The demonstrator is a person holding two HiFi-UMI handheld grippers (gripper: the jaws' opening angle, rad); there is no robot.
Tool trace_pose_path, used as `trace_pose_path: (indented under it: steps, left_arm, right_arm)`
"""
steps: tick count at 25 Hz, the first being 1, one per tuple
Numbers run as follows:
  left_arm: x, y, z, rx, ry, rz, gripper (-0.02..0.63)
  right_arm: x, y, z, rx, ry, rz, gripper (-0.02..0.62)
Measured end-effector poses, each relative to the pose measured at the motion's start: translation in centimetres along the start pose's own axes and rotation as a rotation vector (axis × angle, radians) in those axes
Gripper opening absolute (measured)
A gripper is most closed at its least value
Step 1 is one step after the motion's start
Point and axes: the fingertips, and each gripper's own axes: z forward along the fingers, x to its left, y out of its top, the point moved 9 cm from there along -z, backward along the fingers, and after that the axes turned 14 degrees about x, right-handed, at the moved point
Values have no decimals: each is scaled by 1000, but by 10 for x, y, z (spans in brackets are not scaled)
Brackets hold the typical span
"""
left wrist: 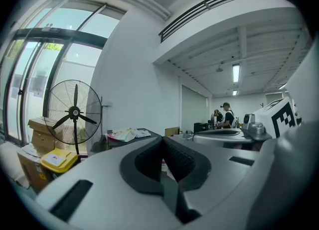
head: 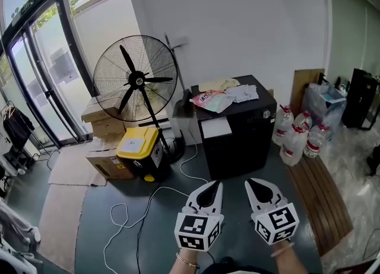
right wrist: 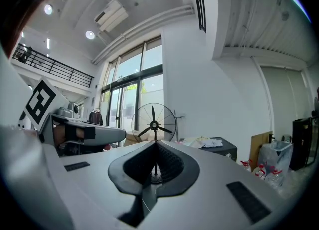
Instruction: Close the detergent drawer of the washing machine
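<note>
No washing machine or detergent drawer can be made out in any view. Low in the head view, my left gripper (head: pixel 215 185) and right gripper (head: pixel 253 182) are held side by side above the dark floor, both pointing toward a black cabinet (head: pixel 237 133). Each has its jaws closed tip to tip with nothing between them. The left gripper view shows the left gripper (left wrist: pixel 162 140) shut, with the cabinet (left wrist: pixel 130 137) beyond it. The right gripper view shows the right gripper (right wrist: pixel 155 144) shut, aimed at the standing fan (right wrist: pixel 154 124).
A large standing fan (head: pixel 136 80) is left of the cabinet, with cardboard boxes (head: pixel 107 126) and a yellow-lidded black bin (head: pixel 141 150) beside it. A white cable (head: pixel 148 201) loops over the floor. Water bottles (head: pixel 297 136) and wooden slats (head: pixel 320 198) lie at the right. A person (left wrist: pixel 228 117) stands far off.
</note>
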Motion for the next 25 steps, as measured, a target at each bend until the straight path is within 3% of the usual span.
trace_pose_path:
  steps: [15,25]
  left_arm:
    - [41,3,38,16,-46,-18,15]
    - [61,11,83,30,-52,-23,15]
  right_arm:
    - [-6,11,53,5,-25,23,26]
    - [-35,19,92,-5,-23,-12,26]
